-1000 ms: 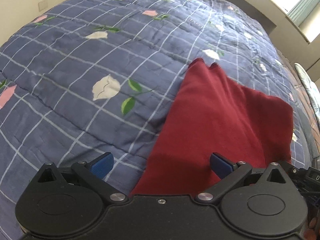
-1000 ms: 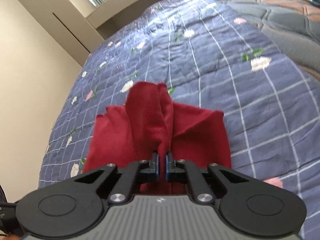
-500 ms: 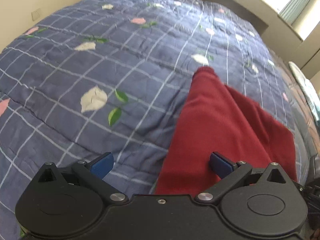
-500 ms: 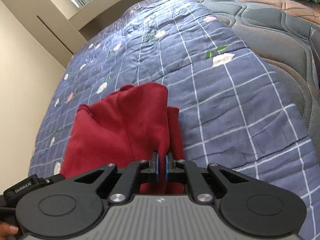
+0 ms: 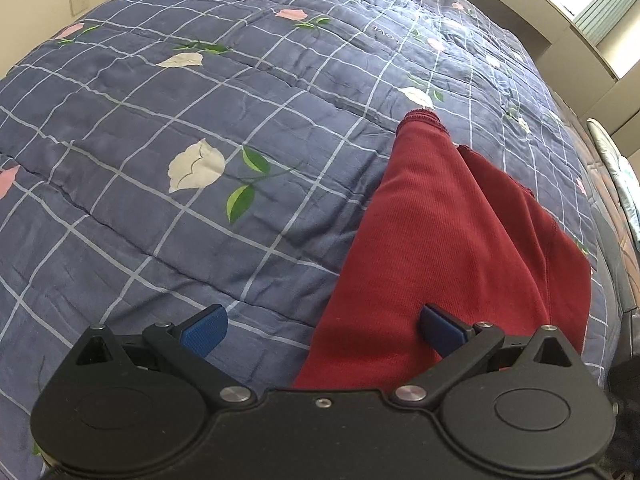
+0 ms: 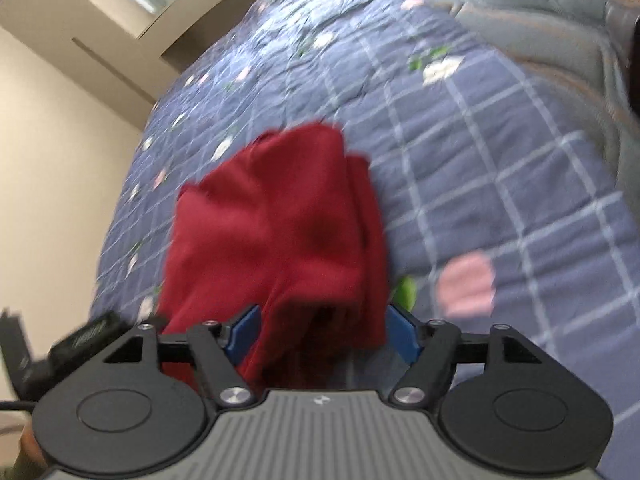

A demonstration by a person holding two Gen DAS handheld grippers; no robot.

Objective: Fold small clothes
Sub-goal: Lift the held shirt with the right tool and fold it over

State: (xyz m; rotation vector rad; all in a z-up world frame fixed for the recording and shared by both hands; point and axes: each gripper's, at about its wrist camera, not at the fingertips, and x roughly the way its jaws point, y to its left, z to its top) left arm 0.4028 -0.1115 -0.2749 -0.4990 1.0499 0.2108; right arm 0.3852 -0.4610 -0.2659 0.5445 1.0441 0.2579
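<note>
A dark red knitted garment (image 5: 448,240) lies folded over itself on the blue checked bedspread (image 5: 200,120). My left gripper (image 5: 320,330) hovers open over its near left edge, one blue pad over the quilt and the other over the cloth, gripping nothing. In the blurred right wrist view the red garment (image 6: 280,224) is bunched in front of my right gripper (image 6: 322,334). Its jaws are opening, and the near fold of the cloth sits loose between the blue pads (image 6: 402,336) without being pressed.
The flower-printed quilt (image 6: 460,152) covers most of the bed. A grey quilted mattress edge (image 6: 540,12) runs along the right side. Beige walls and a window ledge (image 5: 560,20) border the bed. The other gripper's black body (image 6: 88,340) shows at the lower left.
My right gripper, shut on the red cloth before, has parted its jaws and let the fold drop. The garment went from lifted to folded over. The left gripper stayed open.
</note>
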